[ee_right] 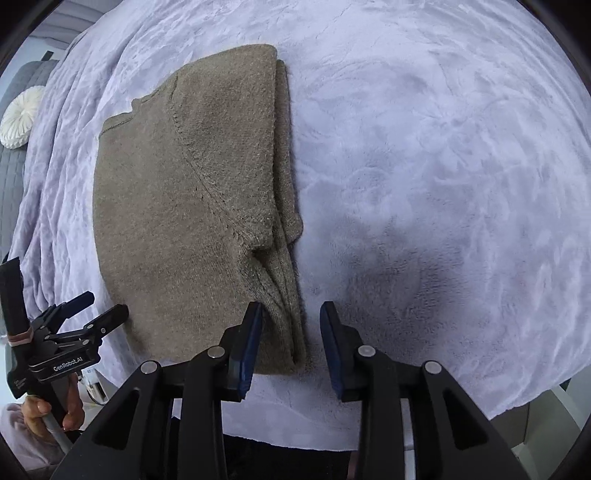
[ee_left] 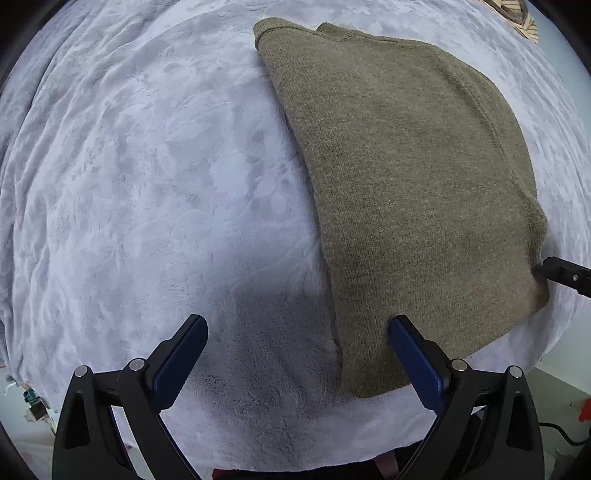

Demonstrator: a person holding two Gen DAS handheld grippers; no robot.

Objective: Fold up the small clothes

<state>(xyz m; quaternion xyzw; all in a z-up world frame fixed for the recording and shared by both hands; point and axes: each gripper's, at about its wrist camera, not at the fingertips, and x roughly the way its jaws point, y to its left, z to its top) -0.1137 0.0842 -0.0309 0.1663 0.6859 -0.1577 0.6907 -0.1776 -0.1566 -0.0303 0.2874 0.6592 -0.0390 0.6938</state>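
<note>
An olive knitted sweater lies folded flat on a lavender fleece blanket. My left gripper hangs open and wide above the sweater's near left corner; one blue pad is over the knit, the other over the blanket. In the right wrist view the sweater fills the left half. My right gripper is partly open astride its bunched right edge, and the pads do not press the cloth. The left gripper shows at the sweater's near left corner, held by a hand. The right gripper's fingertip touches the sweater's right edge.
The blanket's near edge runs along the bottom of both views. A round white cushion rests on grey upholstery far left. A patterned object sits at the far right corner. A black cable lies below the near edge.
</note>
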